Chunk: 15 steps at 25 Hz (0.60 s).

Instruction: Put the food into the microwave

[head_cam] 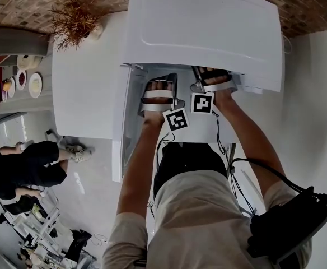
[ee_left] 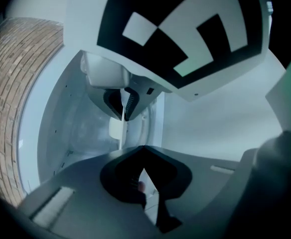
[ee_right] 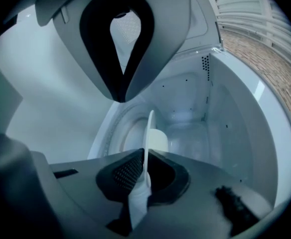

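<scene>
Food point(ee_right: 159, 139), one pale lump, rides on one plate point(ee_right: 148, 133) inside the one open microwave point(head_cam: 202, 32), whose door point(head_cam: 124, 128) hangs toward 8 o'clock. Two grippers share the plate: the right gripper point(ee_right: 143, 176) has its fingers pinched on one rim, and the left gripper point(ee_left: 144, 180) seems clamped on the opposite rim. To set it down well, keep both hands level and lower them together before either lets go.

Microwave cavity point(ee_right: 185, 118) open ahead, walls point(ee_right: 235, 133) close on both sides, door point(head_cam: 121, 144) swung wide left, plate point(ee_right: 148, 133) apparently spanning the mouth
</scene>
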Each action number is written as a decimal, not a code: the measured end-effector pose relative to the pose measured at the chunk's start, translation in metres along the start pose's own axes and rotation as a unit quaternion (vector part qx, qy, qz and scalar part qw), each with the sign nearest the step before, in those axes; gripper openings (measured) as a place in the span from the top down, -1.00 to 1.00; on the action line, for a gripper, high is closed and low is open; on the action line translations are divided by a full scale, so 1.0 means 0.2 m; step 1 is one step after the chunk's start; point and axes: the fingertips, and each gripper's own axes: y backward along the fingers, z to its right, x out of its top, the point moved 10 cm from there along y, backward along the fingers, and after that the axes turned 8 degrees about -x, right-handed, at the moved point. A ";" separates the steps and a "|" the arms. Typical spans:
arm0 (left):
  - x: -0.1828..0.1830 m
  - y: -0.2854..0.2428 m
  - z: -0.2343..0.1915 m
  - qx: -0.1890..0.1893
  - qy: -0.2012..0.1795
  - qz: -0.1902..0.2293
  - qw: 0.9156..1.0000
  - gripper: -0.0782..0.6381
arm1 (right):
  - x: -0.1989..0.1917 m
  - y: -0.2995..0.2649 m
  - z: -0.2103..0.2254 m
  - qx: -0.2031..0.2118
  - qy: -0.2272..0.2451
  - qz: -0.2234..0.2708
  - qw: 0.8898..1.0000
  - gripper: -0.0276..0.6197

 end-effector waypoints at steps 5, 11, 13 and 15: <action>0.01 -0.03 -0.01 -0.006 -0.002 0.002 1.000 0.76 | -0.01 -0.05 -0.01 0.004 -0.004 -0.005 1.000 0.85; 0.01 -0.06 0.00 -0.014 -0.006 0.002 1.000 0.76 | -0.01 -0.08 -0.03 0.010 0.002 -0.009 1.000 0.85; 0.01 -0.07 0.01 -0.016 -0.007 0.002 1.000 0.76 | -0.01 -0.08 -0.04 0.011 0.005 -0.010 1.000 0.86; 0.01 -0.07 0.01 -0.017 -0.007 0.003 1.000 0.76 | 0.00 -0.09 -0.04 0.013 0.008 -0.013 1.000 0.86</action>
